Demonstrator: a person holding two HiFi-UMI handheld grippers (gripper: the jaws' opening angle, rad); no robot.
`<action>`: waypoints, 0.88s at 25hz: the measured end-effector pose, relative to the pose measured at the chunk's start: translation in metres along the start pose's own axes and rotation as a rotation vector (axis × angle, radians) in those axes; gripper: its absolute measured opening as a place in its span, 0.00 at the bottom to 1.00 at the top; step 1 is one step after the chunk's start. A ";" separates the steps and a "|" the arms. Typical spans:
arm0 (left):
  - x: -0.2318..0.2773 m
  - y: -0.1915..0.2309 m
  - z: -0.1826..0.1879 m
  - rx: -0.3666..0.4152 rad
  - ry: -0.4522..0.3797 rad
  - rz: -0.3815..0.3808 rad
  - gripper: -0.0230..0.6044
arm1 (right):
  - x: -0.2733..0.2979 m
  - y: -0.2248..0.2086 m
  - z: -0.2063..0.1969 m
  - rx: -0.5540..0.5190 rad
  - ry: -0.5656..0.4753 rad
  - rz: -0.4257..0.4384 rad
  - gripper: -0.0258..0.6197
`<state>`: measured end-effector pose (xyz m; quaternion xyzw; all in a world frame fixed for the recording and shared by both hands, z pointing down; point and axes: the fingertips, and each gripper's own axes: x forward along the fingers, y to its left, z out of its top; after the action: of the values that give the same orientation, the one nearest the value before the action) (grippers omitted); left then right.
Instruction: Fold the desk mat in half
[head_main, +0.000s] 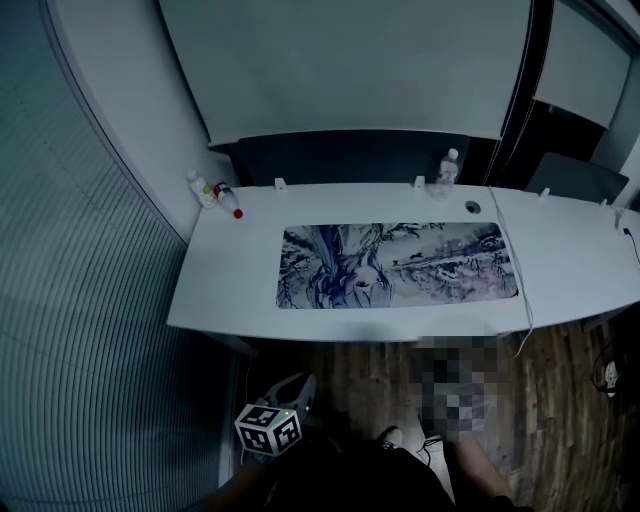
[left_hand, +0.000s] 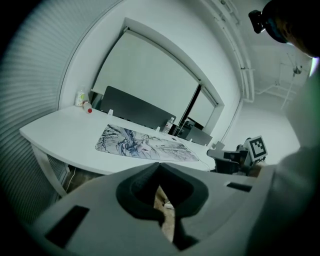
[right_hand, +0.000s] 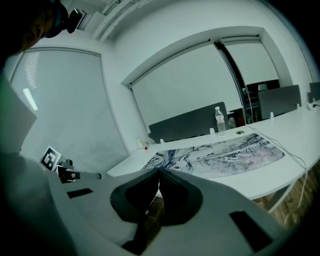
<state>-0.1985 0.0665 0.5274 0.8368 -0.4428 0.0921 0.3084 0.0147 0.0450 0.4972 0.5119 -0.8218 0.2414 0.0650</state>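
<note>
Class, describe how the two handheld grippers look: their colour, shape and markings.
The left gripper and right gripper match. Each has a pale grey moulded shell with dark rectangular slots, and jaws lined with dark pads that taper to a point. Each carries a white marker cube printed with black square patterns.

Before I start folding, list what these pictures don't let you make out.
- Desk: right end cut off by the head view's edge.
- Small bottles at its far left corner: labels too small in every view.
- Round thing near the water bottle: too small to identify.
- Desk mat: underside hidden, since it lies flat.
</note>
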 end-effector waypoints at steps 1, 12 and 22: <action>-0.001 0.004 -0.001 -0.002 -0.001 0.003 0.05 | 0.006 0.004 0.000 -0.004 0.003 0.007 0.08; -0.015 0.049 0.006 -0.043 -0.003 0.030 0.05 | 0.068 0.050 -0.001 -0.042 0.049 0.075 0.08; -0.026 0.101 0.013 -0.055 0.005 0.032 0.05 | 0.126 0.093 -0.008 -0.065 0.076 0.100 0.08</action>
<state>-0.2958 0.0343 0.5492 0.8206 -0.4578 0.0870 0.3308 -0.1268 -0.0202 0.5184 0.4585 -0.8506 0.2369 0.1006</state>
